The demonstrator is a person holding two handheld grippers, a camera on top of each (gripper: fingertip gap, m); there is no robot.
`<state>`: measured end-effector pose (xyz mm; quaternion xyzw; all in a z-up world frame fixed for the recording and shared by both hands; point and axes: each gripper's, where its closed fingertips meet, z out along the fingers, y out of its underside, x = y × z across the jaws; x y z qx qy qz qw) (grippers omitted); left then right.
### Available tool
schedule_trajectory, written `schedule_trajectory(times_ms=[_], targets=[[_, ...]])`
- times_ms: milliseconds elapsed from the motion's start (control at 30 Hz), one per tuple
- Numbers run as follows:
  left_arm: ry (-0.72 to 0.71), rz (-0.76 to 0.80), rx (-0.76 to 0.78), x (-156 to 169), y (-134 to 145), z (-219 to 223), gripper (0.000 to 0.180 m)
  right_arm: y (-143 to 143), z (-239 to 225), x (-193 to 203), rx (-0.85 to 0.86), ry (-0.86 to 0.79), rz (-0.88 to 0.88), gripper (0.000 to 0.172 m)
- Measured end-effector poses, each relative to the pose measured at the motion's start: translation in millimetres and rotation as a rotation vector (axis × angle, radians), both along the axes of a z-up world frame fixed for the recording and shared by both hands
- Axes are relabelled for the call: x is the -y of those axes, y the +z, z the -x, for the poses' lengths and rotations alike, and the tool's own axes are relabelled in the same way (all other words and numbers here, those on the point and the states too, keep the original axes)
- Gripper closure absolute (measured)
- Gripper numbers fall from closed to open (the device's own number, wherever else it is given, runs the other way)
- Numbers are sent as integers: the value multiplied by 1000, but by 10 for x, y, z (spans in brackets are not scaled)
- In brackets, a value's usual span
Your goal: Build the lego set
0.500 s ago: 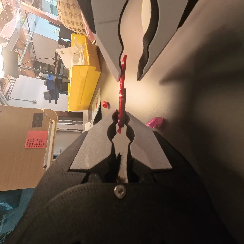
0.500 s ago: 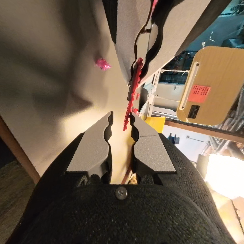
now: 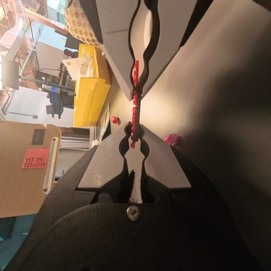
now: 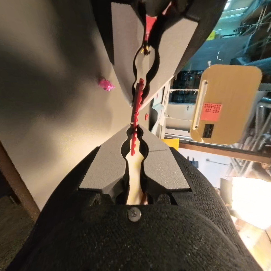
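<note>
A thin red studded plate [image 3: 135,114], seen edge-on with a darker layer along one side, hangs in the air between my two grippers. My left gripper [image 3: 134,126] is shut on its near end, both pads pressed on it. In the left wrist view the right gripper [image 3: 136,93] reaches in from the top and clamps the far end. In the right wrist view my right gripper [image 4: 134,127] is shut on the plate [image 4: 135,115], and the left gripper [image 4: 137,102] holds the other end from above.
The beige tabletop [image 3: 183,88] lies behind the plate. On it are a pink translucent piece [image 3: 170,139], also in the right wrist view [image 4: 105,85], and a small round red piece [image 3: 114,120]. A yellow bin [image 3: 90,95] and a wooden board with an orange sticker [image 4: 224,102] stand beyond the edge. Left and right tips are no more than a few centimetres apart.
My right gripper was open with the plate's end between its fingers; it has closed on the plate. My left gripper has kept its hold on the other end.
</note>
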<state>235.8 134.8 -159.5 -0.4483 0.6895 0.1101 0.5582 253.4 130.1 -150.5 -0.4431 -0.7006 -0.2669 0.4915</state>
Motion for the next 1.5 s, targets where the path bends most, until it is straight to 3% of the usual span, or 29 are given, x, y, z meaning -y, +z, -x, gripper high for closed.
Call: schedule_trajectory(times_ms=[267,467,667,933,1200,1500], targets=[[7,31,9,0,-16,1,172,-13,59,85,125,98,-97,171],[14,38,29,-18,15,13,174,64,17,-9,-94,-52,73,170],[29,41,11,-30,-18,25,174,-3,15,-46,-96,-123,137,169],[48,53,24,-54,5,39,174,-70,29,-2,-48,-75,170,148],[35,53,5,-24,-31,2,174,-10,98,-27,-41,-53,114,163],[12,53,-18,-18,-66,5,174,-47,28,-12,51,-23,78,167]])
